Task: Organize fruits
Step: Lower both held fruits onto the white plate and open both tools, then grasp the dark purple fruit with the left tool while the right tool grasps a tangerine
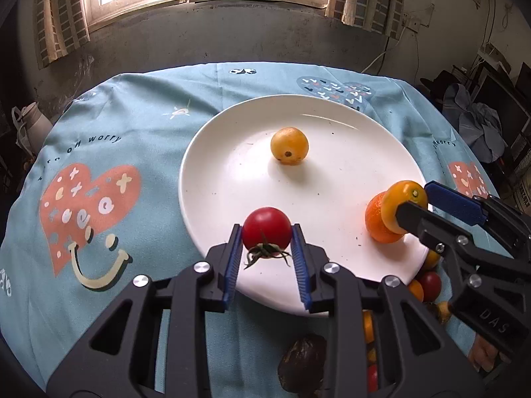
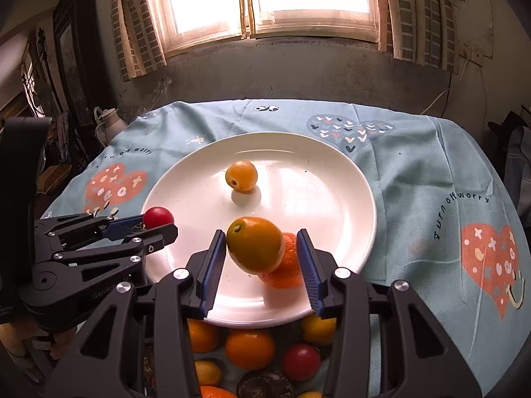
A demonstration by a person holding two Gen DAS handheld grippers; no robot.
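Observation:
A white plate (image 1: 232,172) (image 2: 315,192) lies on the light blue tablecloth. On it sit a small yellow fruit (image 1: 289,146) (image 2: 241,176) and an orange (image 1: 378,225) (image 2: 288,265). My left gripper (image 1: 265,232) (image 2: 159,224) is shut on a red tomato (image 1: 267,227) (image 2: 158,217) above the plate's near left rim. An oval yellow-orange fruit (image 2: 255,245) (image 1: 403,204) sits between the jaws of my right gripper (image 2: 261,235) (image 1: 418,199), over the orange. It touches the left pad, and a gap shows at the right pad.
A heap of loose fruit lies by the table's near edge under the grippers: oranges (image 2: 250,348), a red tomato (image 2: 300,361) and a dark wrinkled fruit (image 1: 302,368). A white jug (image 1: 33,122) stands beyond the table's left edge. The wall and window are behind.

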